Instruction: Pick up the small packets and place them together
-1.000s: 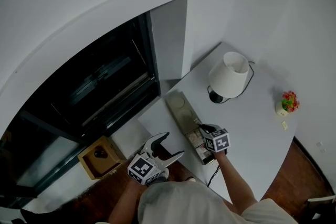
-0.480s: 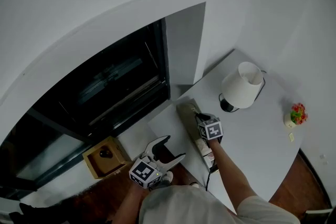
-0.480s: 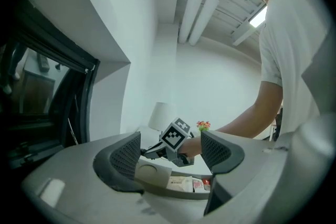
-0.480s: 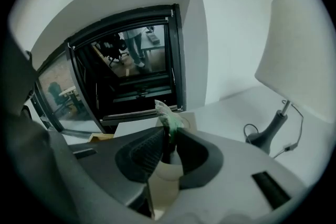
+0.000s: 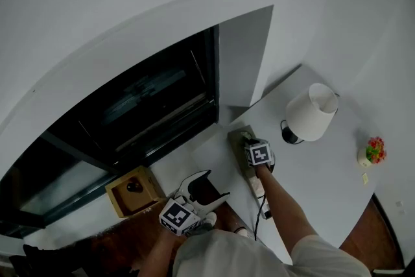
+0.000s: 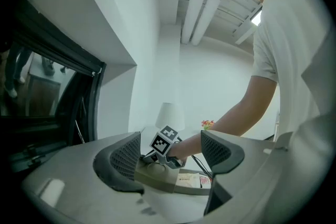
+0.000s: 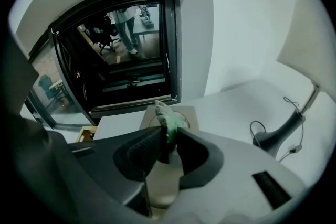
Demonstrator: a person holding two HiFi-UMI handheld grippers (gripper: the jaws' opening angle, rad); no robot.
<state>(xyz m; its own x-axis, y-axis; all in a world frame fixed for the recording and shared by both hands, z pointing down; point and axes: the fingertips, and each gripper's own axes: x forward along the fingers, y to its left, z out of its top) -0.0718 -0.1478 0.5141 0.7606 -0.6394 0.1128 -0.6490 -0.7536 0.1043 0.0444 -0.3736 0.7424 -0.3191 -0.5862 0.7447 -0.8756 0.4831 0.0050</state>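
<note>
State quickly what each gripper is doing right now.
Left gripper: open, nothing between its jaws.
Right gripper: closed on a small packet; its jaws have just been opening slightly.

Right gripper [image 5: 247, 138] moved along tray [image 5: 237, 147], from near end with packets to far end by window [image 5: 130, 107], carrying green packet [image 7: 169, 119] pinched between jaws. Forearm stretched further over tray. Head view drifted; lamp [image 5: 312, 112] sat further right.
</note>
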